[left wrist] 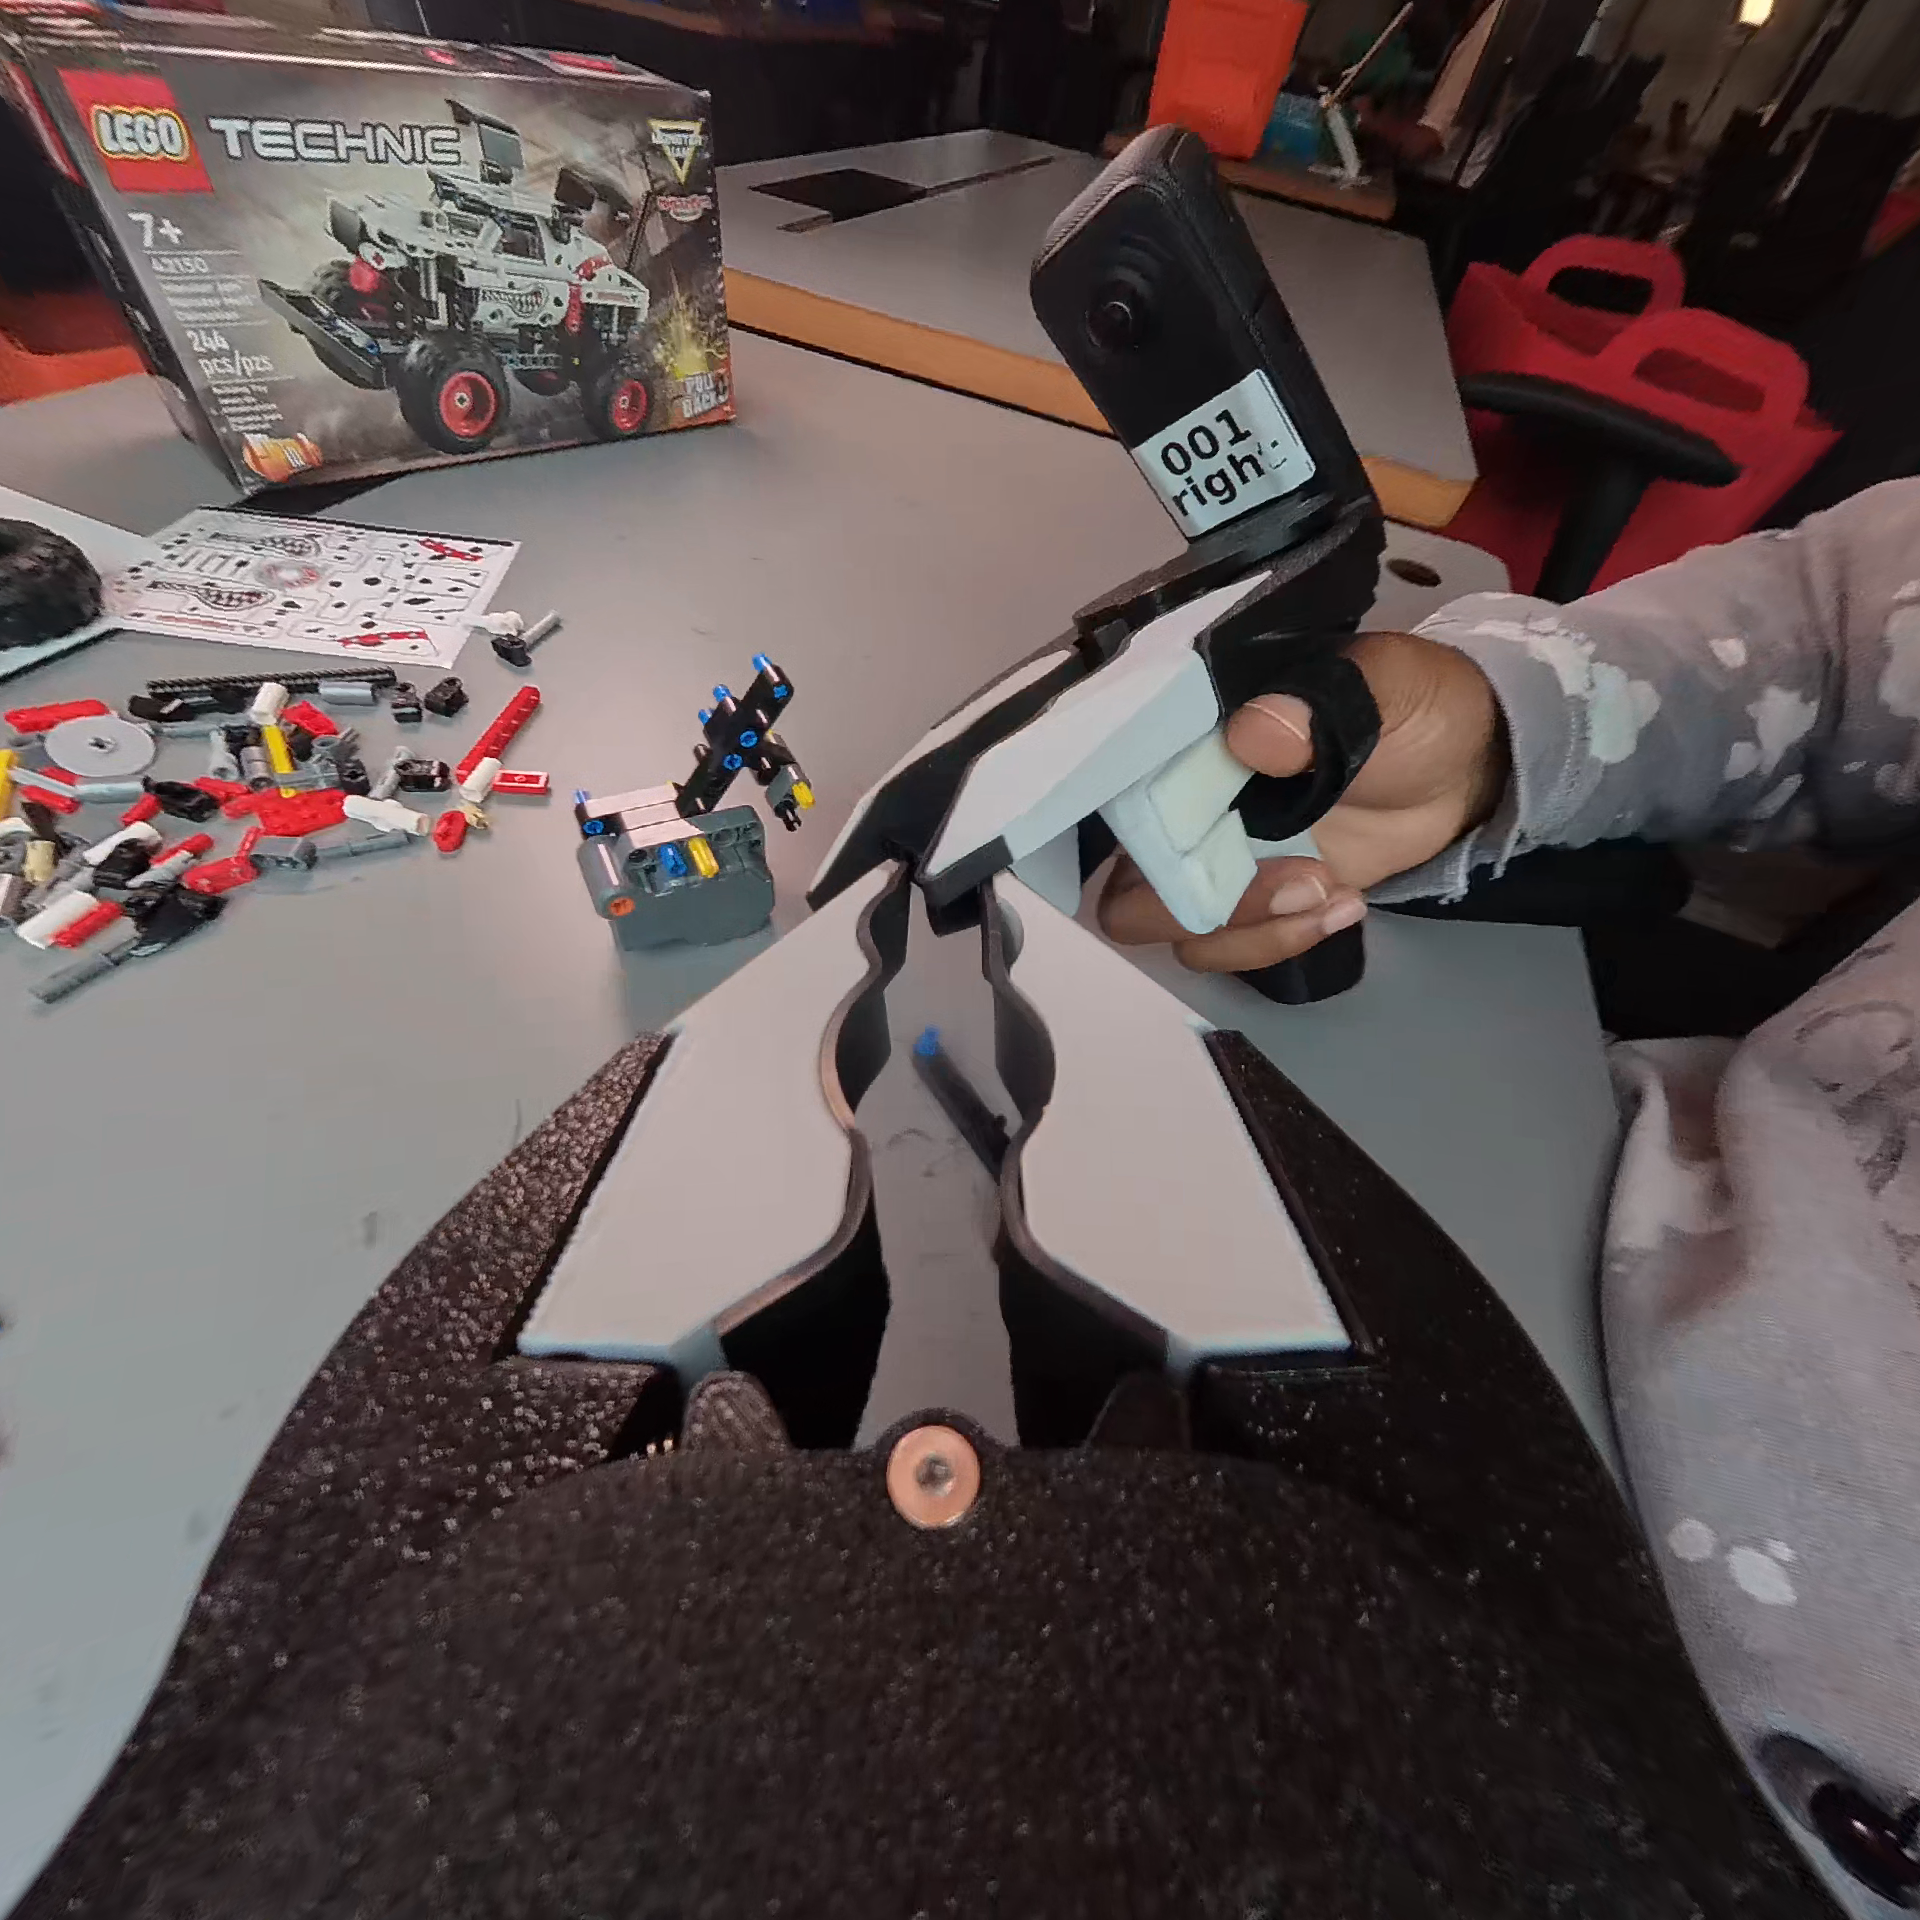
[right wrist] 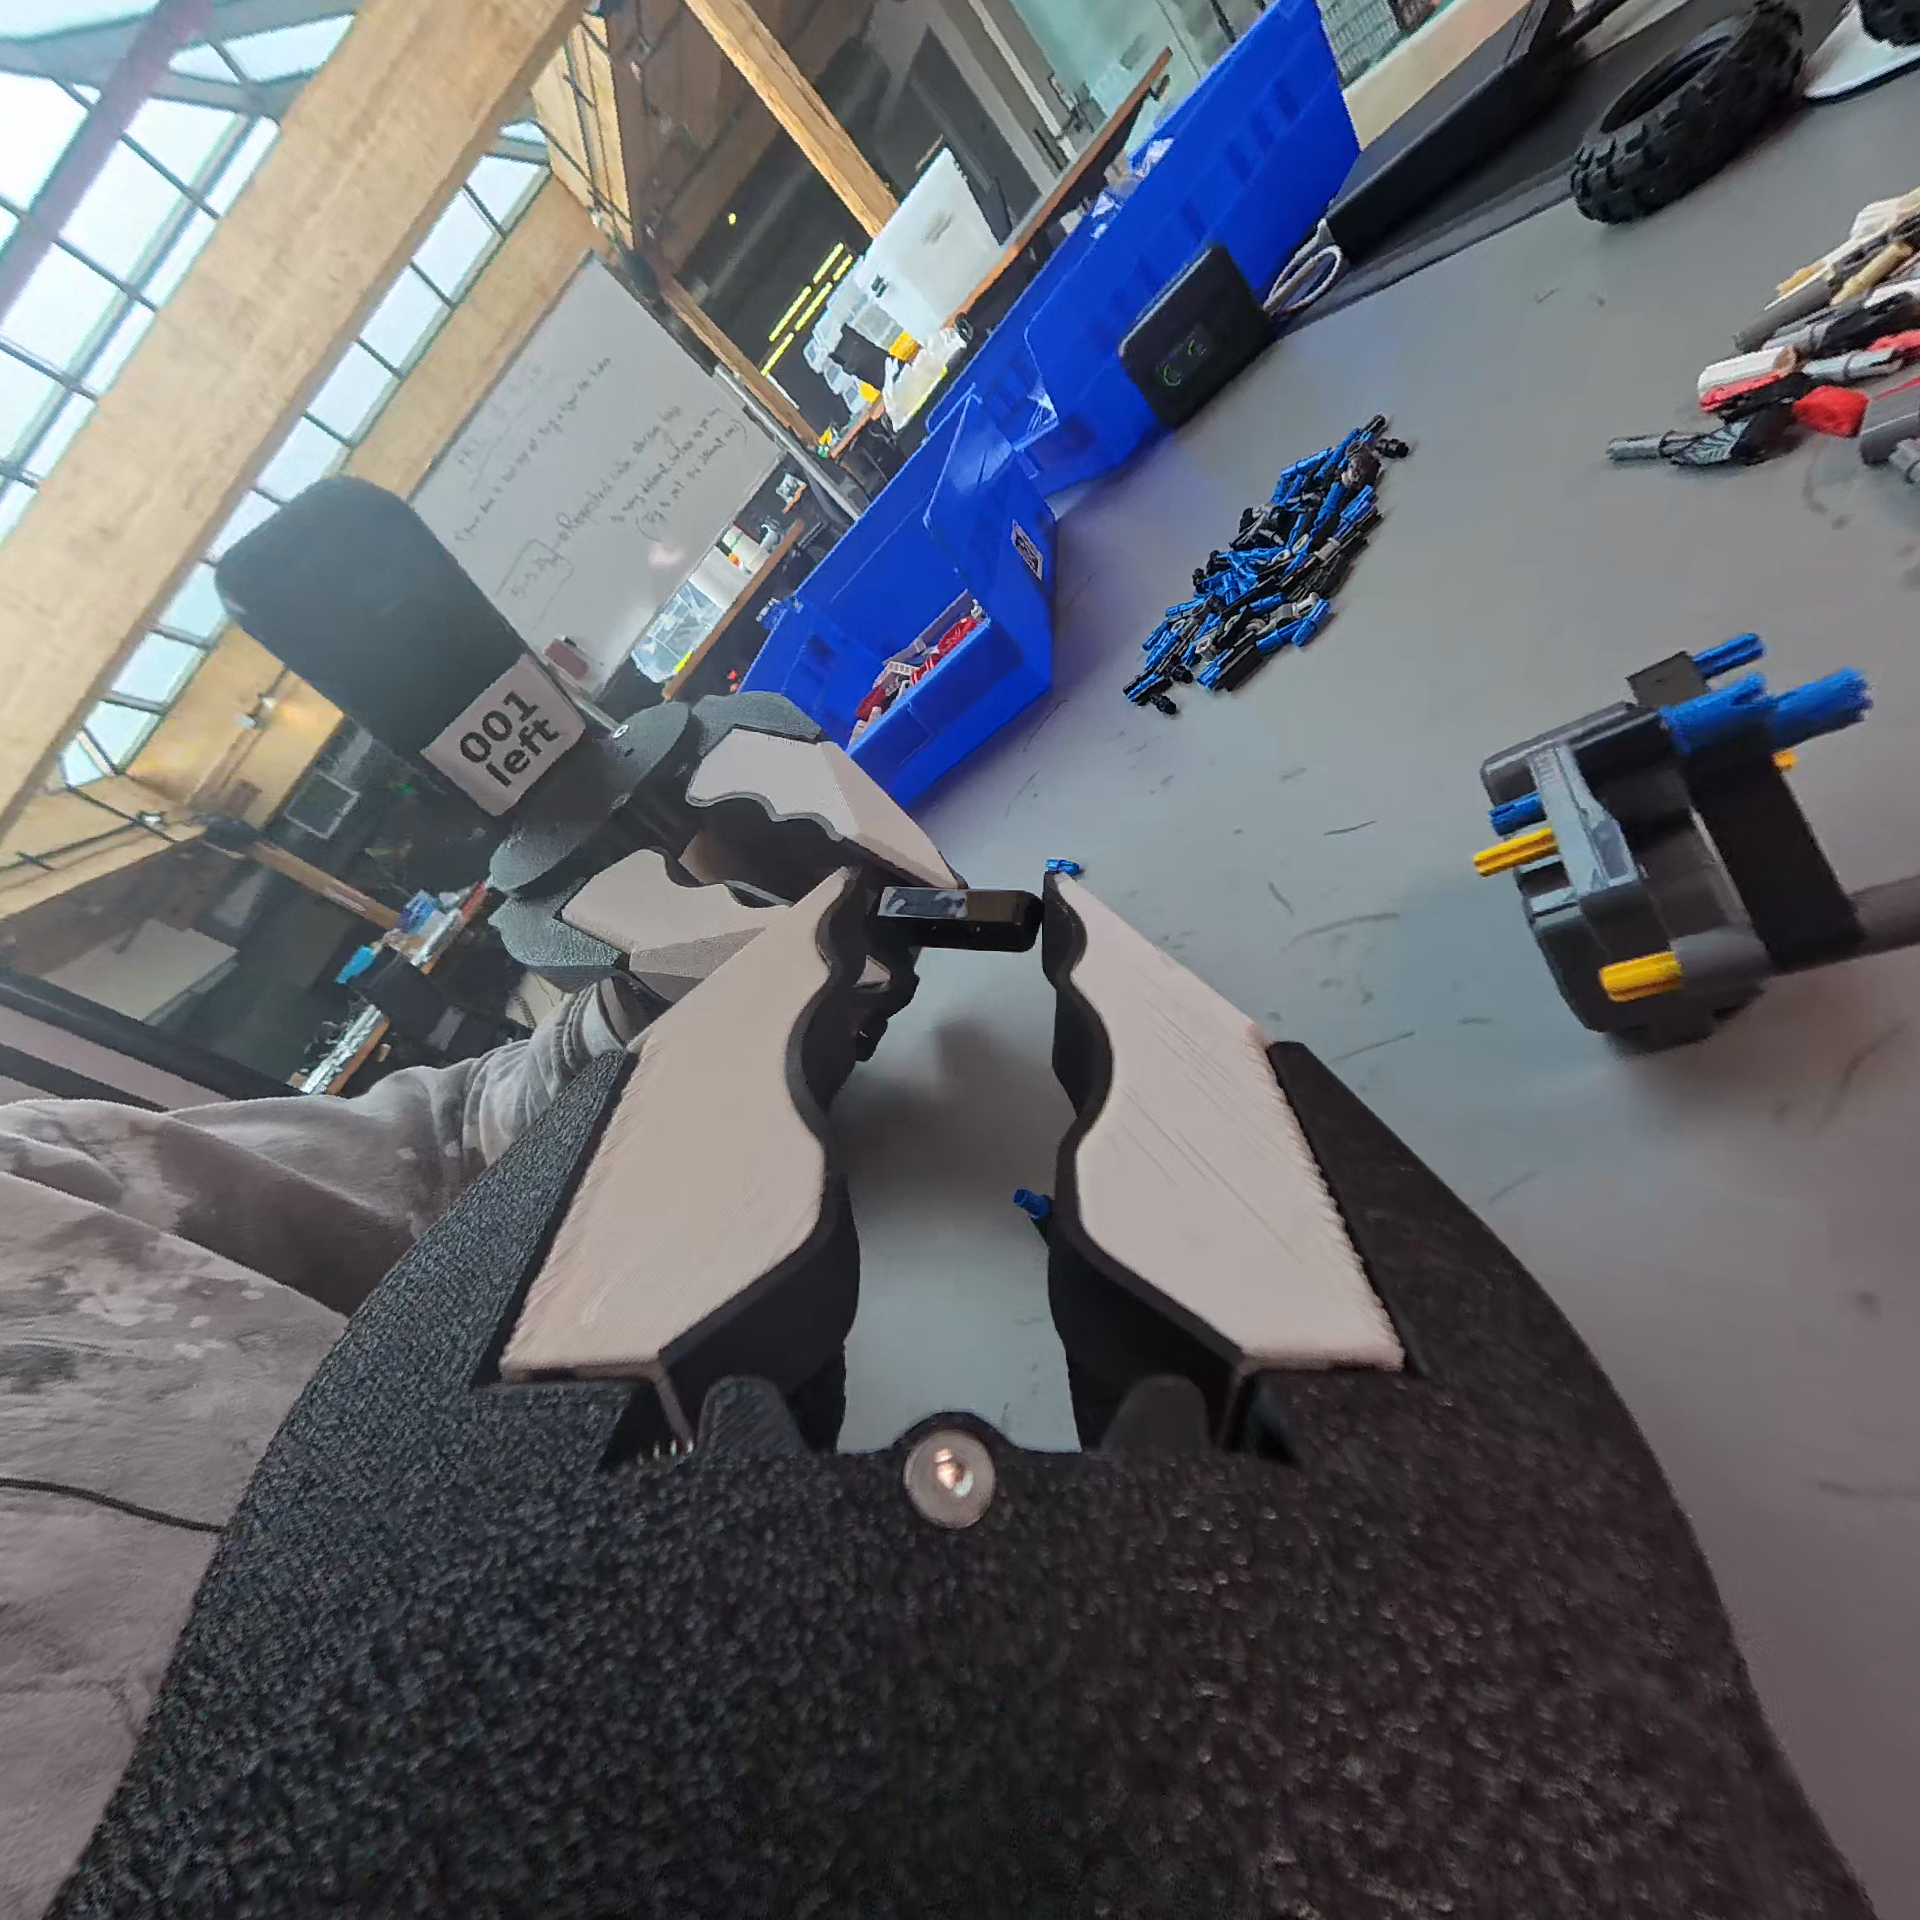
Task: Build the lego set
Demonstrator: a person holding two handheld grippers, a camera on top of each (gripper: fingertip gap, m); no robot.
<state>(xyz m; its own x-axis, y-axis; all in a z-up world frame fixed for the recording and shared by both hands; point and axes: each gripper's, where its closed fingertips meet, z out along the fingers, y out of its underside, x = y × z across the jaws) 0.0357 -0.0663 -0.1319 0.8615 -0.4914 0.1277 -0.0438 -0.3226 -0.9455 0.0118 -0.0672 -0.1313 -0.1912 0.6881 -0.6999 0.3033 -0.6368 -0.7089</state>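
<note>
My left gripper (left wrist: 945,894) reaches forward with its jaws nearly together. In the right wrist view it (right wrist: 868,894) comes in from the left and looks shut on a small glossy black beam (right wrist: 966,923). My right gripper (right wrist: 945,894) is open, and its fingertips straddle that beam. In the left wrist view the right gripper (left wrist: 883,883) enters from the right, held by a hand (left wrist: 1351,790), and hides the beam. Another black beam with a blue pin (left wrist: 961,1096) lies on the table below my left fingers. The grey partial build (left wrist: 675,862) with blue and yellow pins stands nearby (right wrist: 1662,862).
Loose red, black and white parts (left wrist: 208,790) lie at left by a sticker sheet (left wrist: 312,592), a tyre (left wrist: 42,582) and the set's box (left wrist: 395,260). A heap of blue and black pins (right wrist: 1268,561), blue bins (right wrist: 1039,416) and a black device (right wrist: 1195,332) sit farther off. The tips of both grippers are at nearly the same place.
</note>
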